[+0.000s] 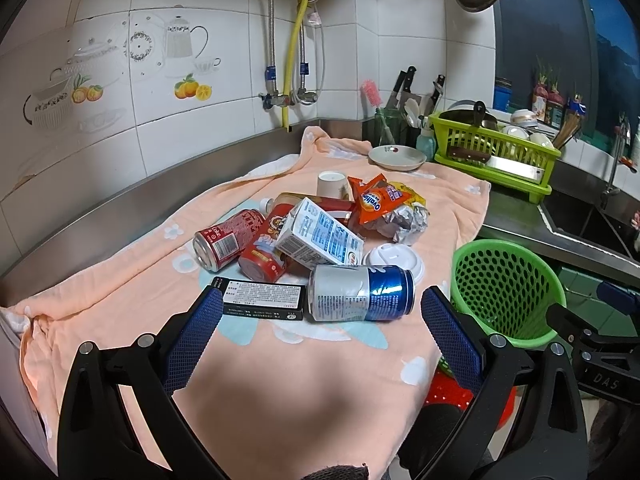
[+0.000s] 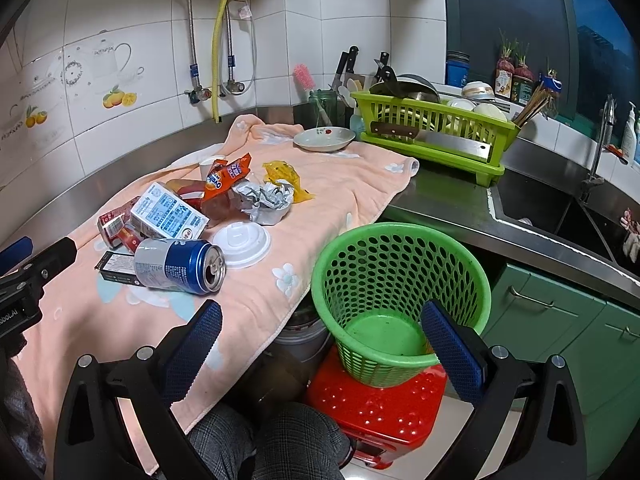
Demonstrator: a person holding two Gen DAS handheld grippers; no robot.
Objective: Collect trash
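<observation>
Blue can [image 1: 362, 293] lying sideways, mouth right

Orange snack wrapper [image 1: 378, 199]: "Ovaltine" in white on a blue band. Red can [image 1: 224, 239]: "Coke" near its base. Black frame of the other handheld rig [image 1: 608, 380]: "DAS". Carton and black box carry print too small to read.

White glossy wall tiles [image 1: 224, 92] with teapot-and-fruit decals back a stainless steel surface [image 2: 452, 204]. A steel sink [image 2: 532, 208] sits right, above green cabinet doors [image 2: 560, 332]. The dark window [image 2: 516, 12] suggests night, though it is blurred.
</observation>
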